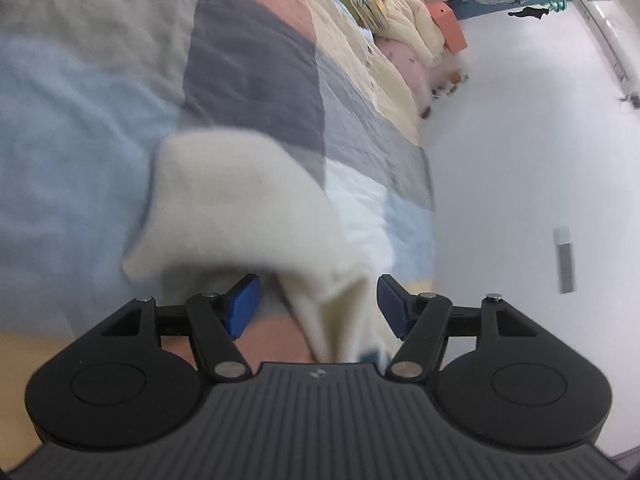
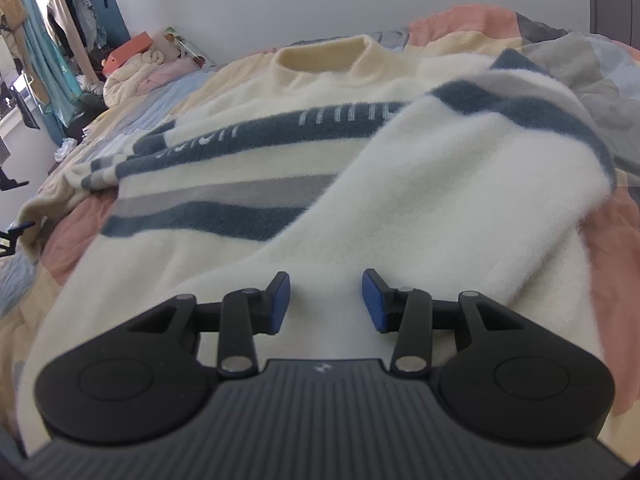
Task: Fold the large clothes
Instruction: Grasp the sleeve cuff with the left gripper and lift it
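Cream sweater [image 2: 256, 168] with unreadable chest lettering, loose between both parted grippers, left [image 1: 318, 306] and right [image 2: 325, 300]

A sweater [image 2: 280, 152] is spread on the quilt [image 2: 480, 24], its collar at the far end and one sleeve [image 2: 460, 184] laid across its right side. At the far left, bedding [image 2: 132, 68] is piled, with hung clothes [image 2: 52, 20] behind it.

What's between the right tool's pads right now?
Only cream sweater fabric lying beneath the open right tool; the pads aren't pinching it, per the right wrist view.
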### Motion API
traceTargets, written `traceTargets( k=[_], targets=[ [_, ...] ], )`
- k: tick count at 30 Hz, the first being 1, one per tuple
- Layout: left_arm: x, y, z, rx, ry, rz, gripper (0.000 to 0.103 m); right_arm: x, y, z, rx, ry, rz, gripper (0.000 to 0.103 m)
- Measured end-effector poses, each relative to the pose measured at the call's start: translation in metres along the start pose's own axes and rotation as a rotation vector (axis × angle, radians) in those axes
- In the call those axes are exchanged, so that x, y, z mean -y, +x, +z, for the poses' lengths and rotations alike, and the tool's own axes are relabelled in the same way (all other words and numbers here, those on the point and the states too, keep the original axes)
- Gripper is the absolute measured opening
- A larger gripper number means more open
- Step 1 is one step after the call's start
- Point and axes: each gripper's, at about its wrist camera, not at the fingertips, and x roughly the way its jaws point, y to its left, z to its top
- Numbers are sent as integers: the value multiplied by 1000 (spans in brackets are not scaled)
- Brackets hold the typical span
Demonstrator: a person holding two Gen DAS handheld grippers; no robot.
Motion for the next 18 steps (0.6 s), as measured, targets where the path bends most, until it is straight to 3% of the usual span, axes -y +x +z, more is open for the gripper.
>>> traceTargets(
  k=[6,10,14,15,18],
  targets=[
    [-12,6,29,83,-31,48,68,-3,3,2,-3,-25,-16,44],
    [-19,11,43,83,-7,85,64,-7,5,1,-5,-48,-36,44],
    [-16,18,49,80,69,158,17,-12,8,5,-7,-64,-54,44],
    [-14,16,50,97,85,169,11,-12,8,5,-7,-67,-56,44],
    [-3,-3,52,204,144,129,9,-11,9,7,-10,-60,-59,44]
  ],
)
